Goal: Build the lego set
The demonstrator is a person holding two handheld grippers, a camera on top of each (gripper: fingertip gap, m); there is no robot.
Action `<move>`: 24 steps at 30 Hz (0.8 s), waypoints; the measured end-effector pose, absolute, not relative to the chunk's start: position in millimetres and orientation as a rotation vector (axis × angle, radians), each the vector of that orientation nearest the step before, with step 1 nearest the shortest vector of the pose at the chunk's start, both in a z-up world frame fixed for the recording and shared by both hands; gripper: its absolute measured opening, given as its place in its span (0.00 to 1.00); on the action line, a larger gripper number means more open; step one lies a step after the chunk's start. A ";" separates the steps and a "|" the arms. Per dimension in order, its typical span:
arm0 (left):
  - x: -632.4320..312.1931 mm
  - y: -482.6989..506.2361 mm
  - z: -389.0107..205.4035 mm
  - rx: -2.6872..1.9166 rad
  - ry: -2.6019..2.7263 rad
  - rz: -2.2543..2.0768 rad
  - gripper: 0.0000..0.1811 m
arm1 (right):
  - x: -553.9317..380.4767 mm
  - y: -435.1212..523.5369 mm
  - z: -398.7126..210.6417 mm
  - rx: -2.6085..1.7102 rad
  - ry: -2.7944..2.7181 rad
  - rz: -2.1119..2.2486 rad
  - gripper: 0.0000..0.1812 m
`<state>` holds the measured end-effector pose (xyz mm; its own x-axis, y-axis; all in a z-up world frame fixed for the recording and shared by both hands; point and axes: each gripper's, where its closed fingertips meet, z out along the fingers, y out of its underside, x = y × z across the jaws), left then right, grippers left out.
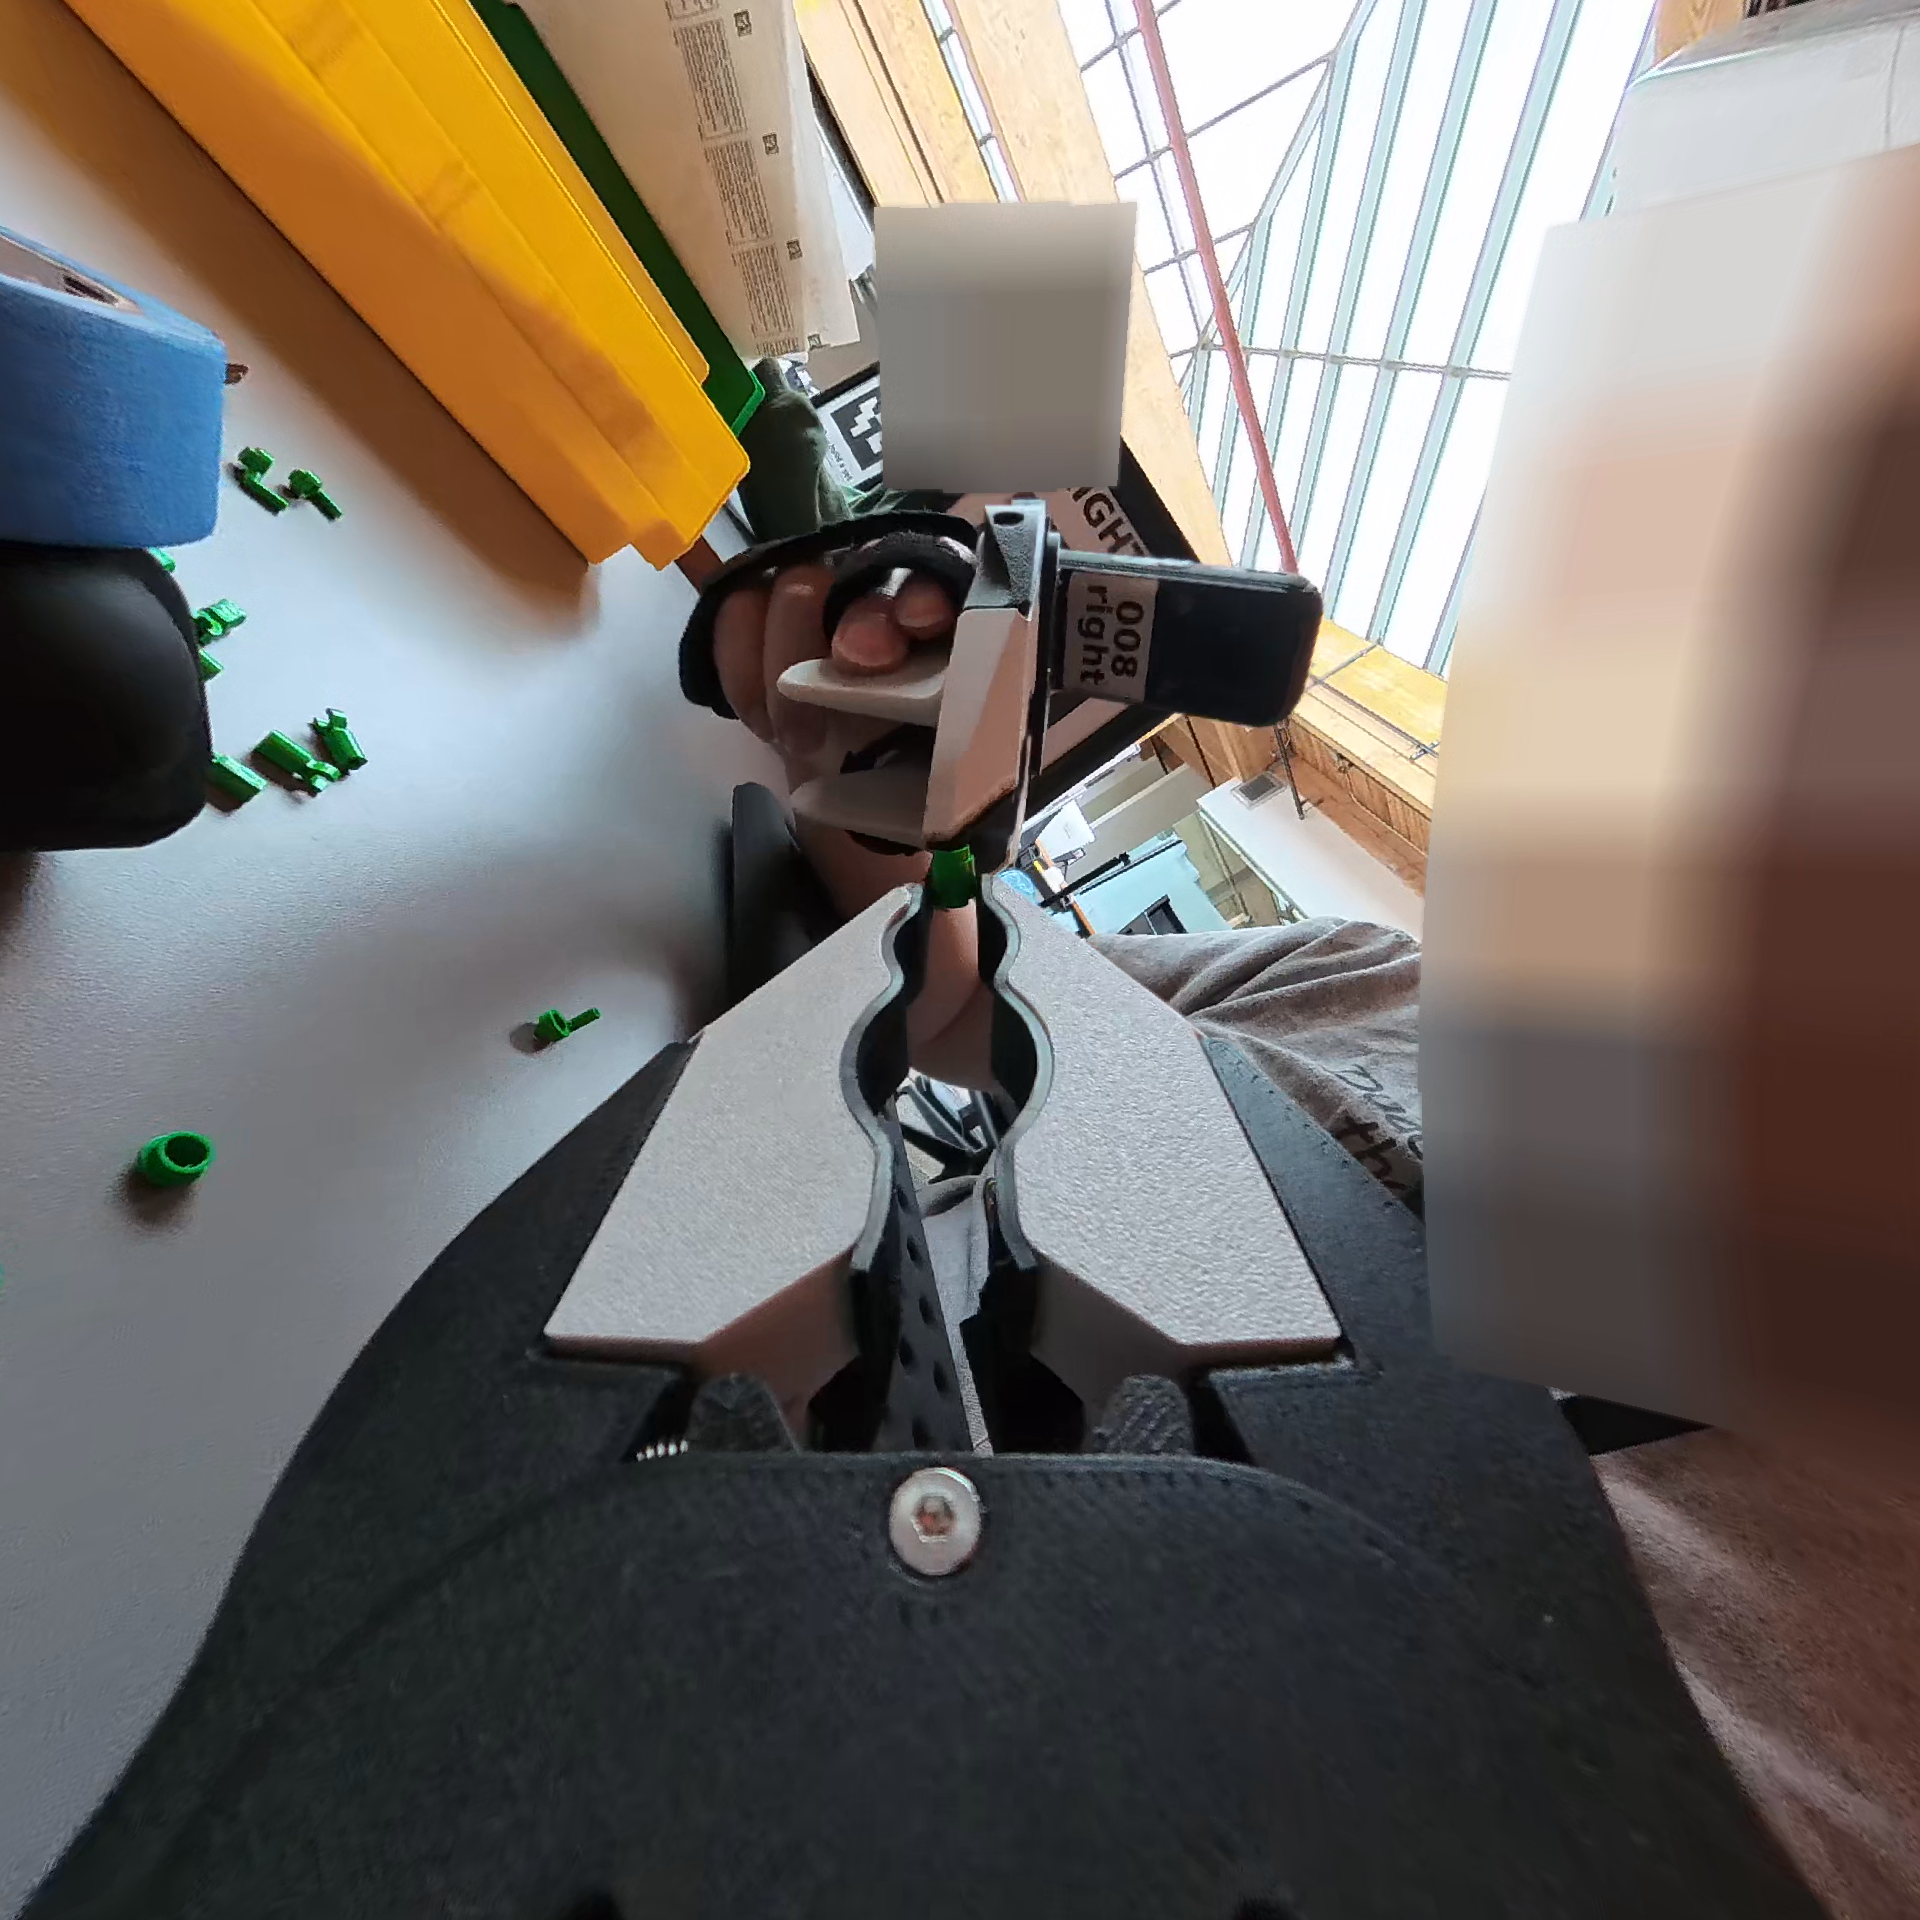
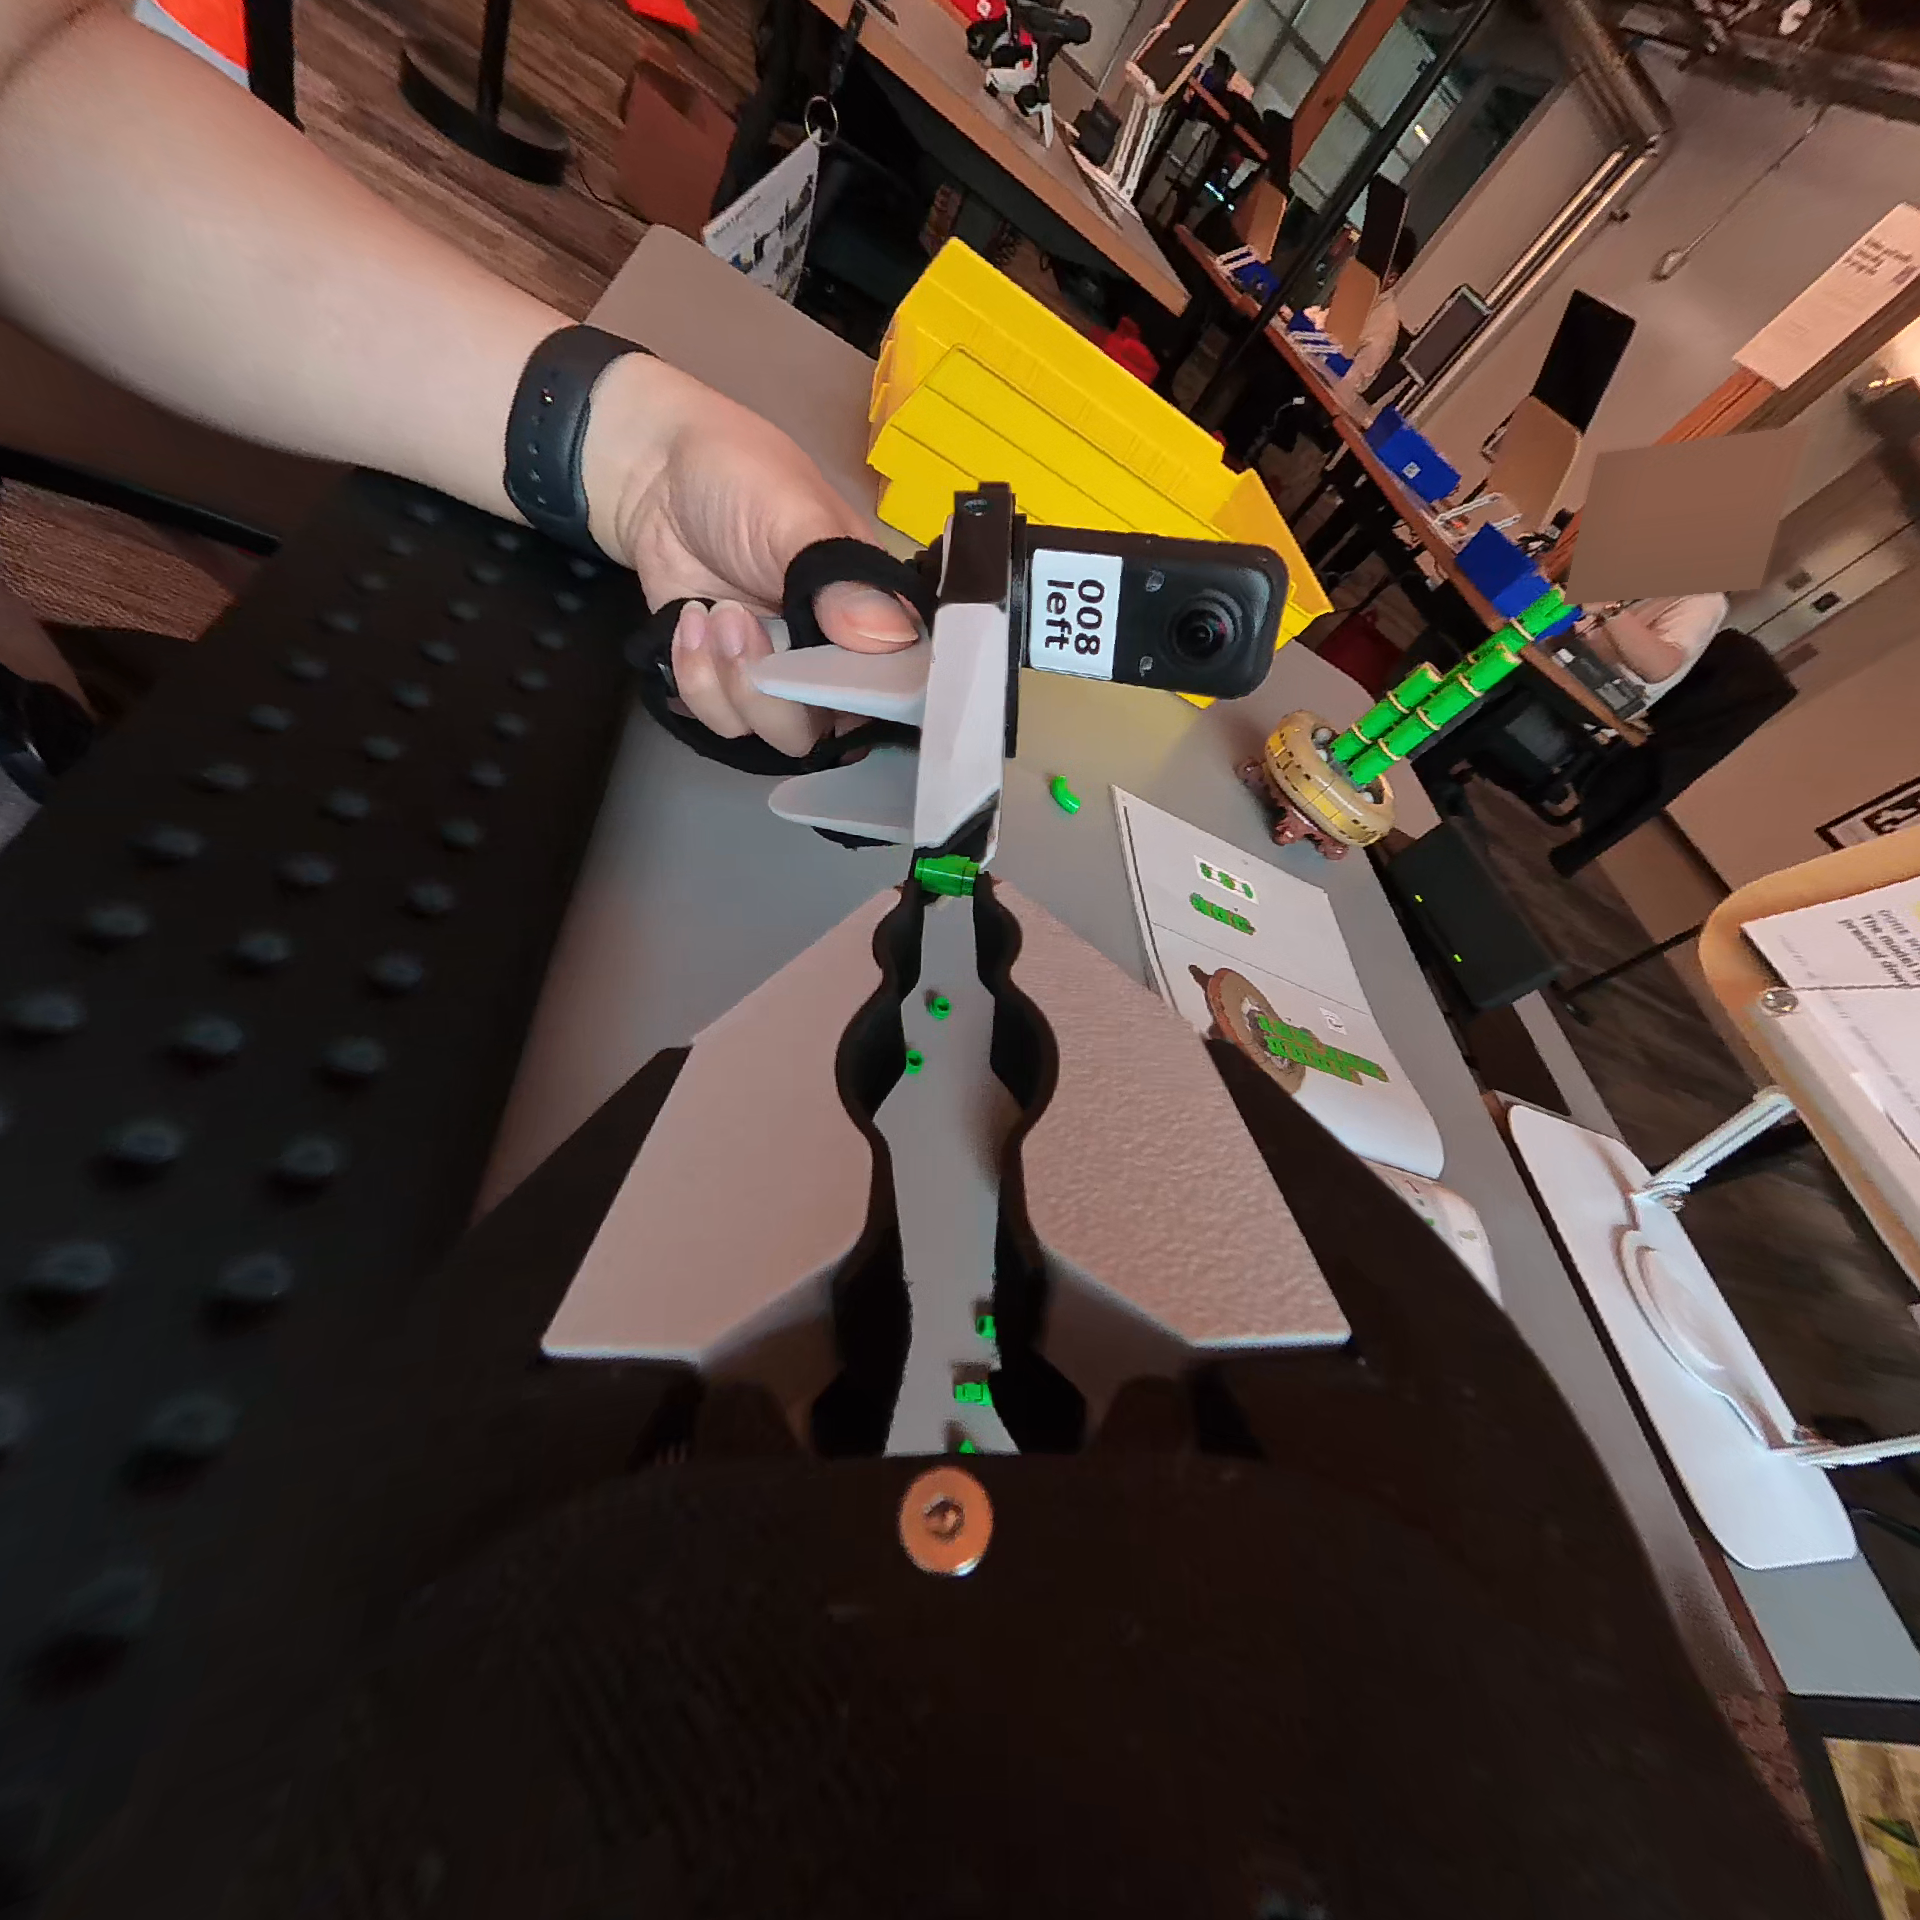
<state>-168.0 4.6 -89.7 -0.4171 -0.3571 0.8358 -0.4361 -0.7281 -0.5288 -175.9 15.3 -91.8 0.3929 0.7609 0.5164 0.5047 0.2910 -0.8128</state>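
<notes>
Your left gripper (image 1: 951,902) and right gripper (image 2: 943,888) meet tip to tip, both clamped on one small green piece (image 2: 943,875) held above the grey table (image 2: 748,831) — loose green pieces (image 1: 301,753) lie scattered below. Yellow bins (image 2: 1039,436) stand at the far edge, the bamboo model (image 2: 1351,769) and open booklet (image 2: 1278,997) to your right.

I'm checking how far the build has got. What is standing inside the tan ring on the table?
Several green stalks rise together out of the tan ring, leaning away. Its rim hides how their bottoms are fixed inside.
</notes>
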 end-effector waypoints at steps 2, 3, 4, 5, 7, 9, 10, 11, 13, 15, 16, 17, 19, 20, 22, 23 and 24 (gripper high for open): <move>-167.9 5.1 -90.2 1.675 -1.142 2.340 0.03 | -175.6 16.0 -92.1 -1.360 -1.258 0.234 0.04; -167.8 5.2 -90.4 1.677 -1.143 2.339 0.03 | -175.6 16.1 -92.5 -1.359 -1.260 0.231 0.04; -167.8 5.4 -90.3 1.676 -1.138 2.339 0.03 | -175.7 16.2 -92.3 -1.357 -1.260 0.228 0.04; -167.8 5.3 -90.5 1.674 -1.132 2.337 0.03 | -175.6 16.1 -92.5 -1.357 -1.261 0.226 0.04; -167.6 5.4 -91.2 1.675 -1.125 2.332 0.03 | -175.7 16.1 -93.1 -1.356 -1.266 0.221 0.04; -167.2 5.9 -92.3 1.686 -1.131 2.328 0.03 | -175.5 16.6 -94.3 -1.358 -1.270 0.211 0.04; -167.0 5.9 -92.9 1.691 -1.136 2.325 0.03 | -175.5 16.7 -94.8 -1.357 -1.274 0.205 0.04; -166.9 6.0 -93.5 1.696 -1.140 2.323 0.03 | -175.4 16.7 -95.4 -1.357 -1.277 0.200 0.04; -167.0 5.5 -94.1 1.700 -1.150 2.318 0.03 | -175.5 16.5 -96.1 -1.358 -1.280 0.199 0.04; -167.2 5.0 -94.9 1.711 -1.180 2.312 0.02 | -175.8 16.1 -96.9 -1.359 -1.284 0.202 0.05; -167.0 5.1 -95.4 1.725 -1.207 2.310 0.02 | -175.7 16.5 -97.4 -1.361 -1.284 0.200 0.05; -166.9 5.5 -95.9 1.740 -1.236 2.310 0.02 | -175.6 16.8 -97.9 -1.363 -1.284 0.200 0.05; -166.0 7.7 -96.0 1.772 -1.270 2.318 0.02 | -175.1 18.2 -98.2 -1.369 -1.277 0.200 0.06; -165.5 9.9 -95.1 1.787 -1.275 2.331 0.02 | -175.1 18.8 -99.0 -1.372 -1.276 0.202 0.09; -165.8 17.6 -91.0 1.824 -1.292 2.374 0.02 | -173.9 20.9 -100.4 -1.386 -1.267 0.203 0.13; -166.0 23.9 -89.2 1.867 -1.315 2.398 0.02 | -172.5 21.5 -101.5 -1.393 -1.267 0.203 0.13; -166.2 31.4 -86.5 1.917 -1.354 2.429 0.02 | -170.2 22.6 -102.6 -1.403 -1.263 0.202 0.13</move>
